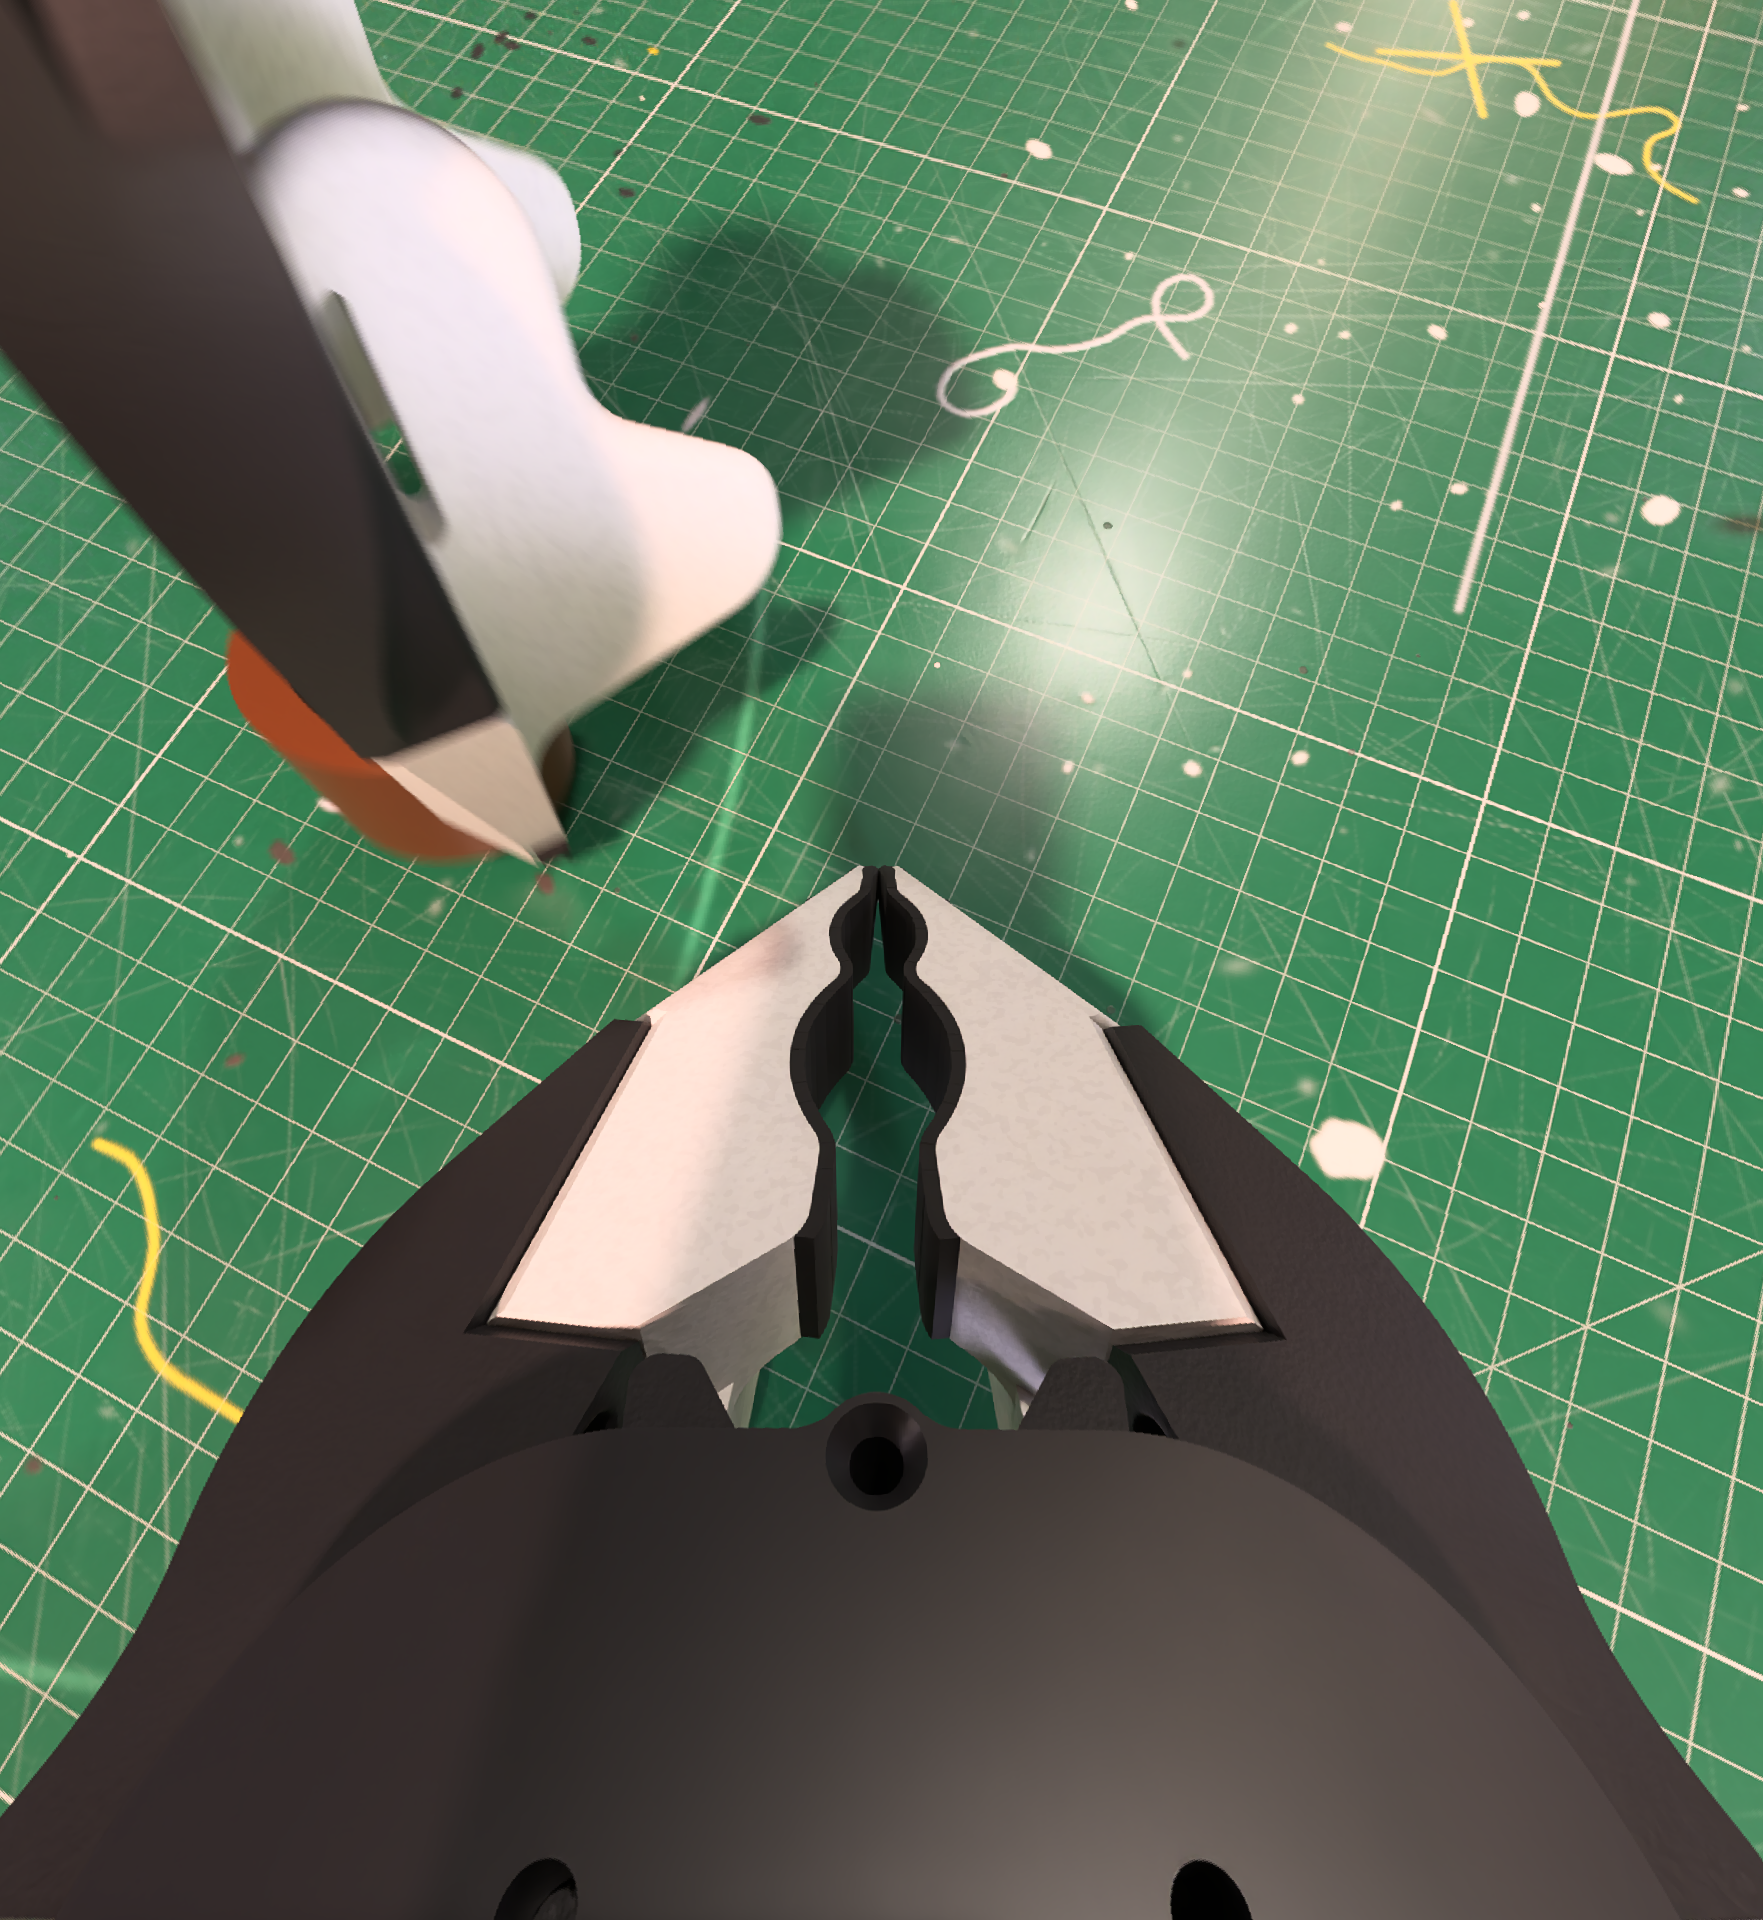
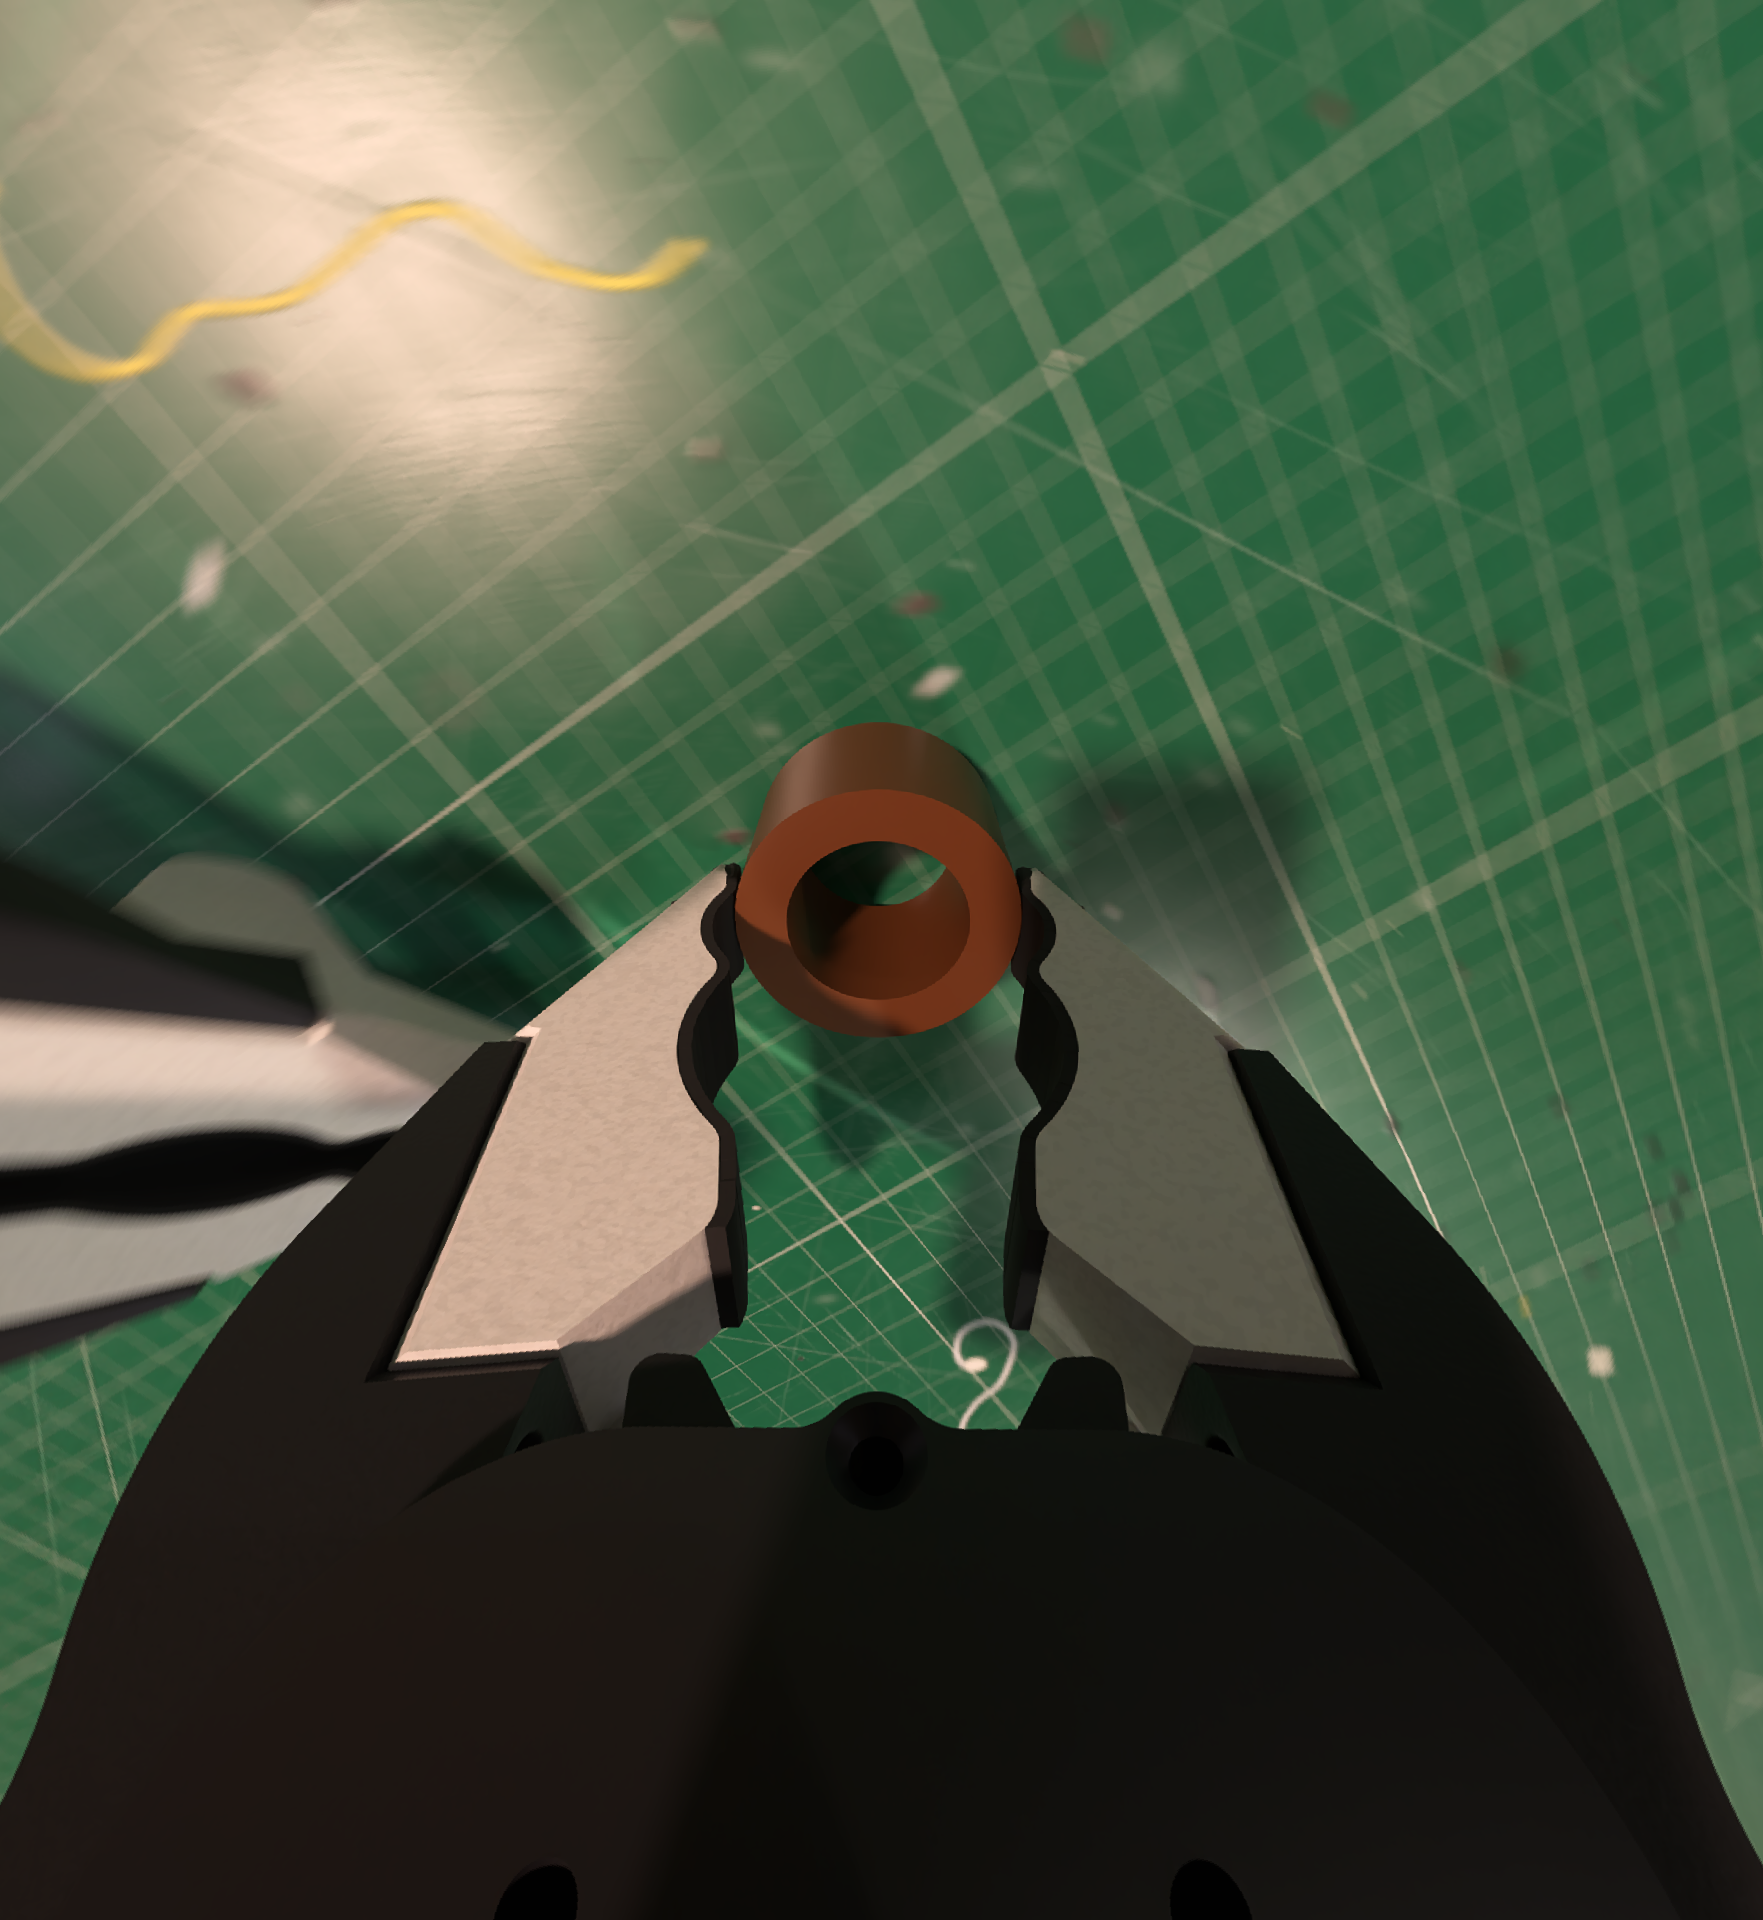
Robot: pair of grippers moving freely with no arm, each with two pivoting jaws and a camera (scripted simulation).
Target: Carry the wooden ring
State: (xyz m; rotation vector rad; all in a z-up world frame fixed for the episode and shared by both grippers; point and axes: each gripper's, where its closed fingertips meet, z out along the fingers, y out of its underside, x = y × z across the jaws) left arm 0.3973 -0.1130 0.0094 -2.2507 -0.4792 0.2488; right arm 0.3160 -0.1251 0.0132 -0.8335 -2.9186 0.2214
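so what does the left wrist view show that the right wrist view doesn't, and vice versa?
Left wrist view only: the left gripper from behind, fingertips closed together with nothing between them, plus a looping white scribble and a long straight white line on the mat.

Right wrist view only: the open bore of the reddish-brown wooden ring, mat visible through it, with a fingertip of the right gripper pressed on each side.

Both: the green gridded cutting mat, the ring held by the right gripper, and the other gripper off to the left.

A workshop bench: gridded green cutting mat [image 1: 1272,727], scored and paint-flecked.
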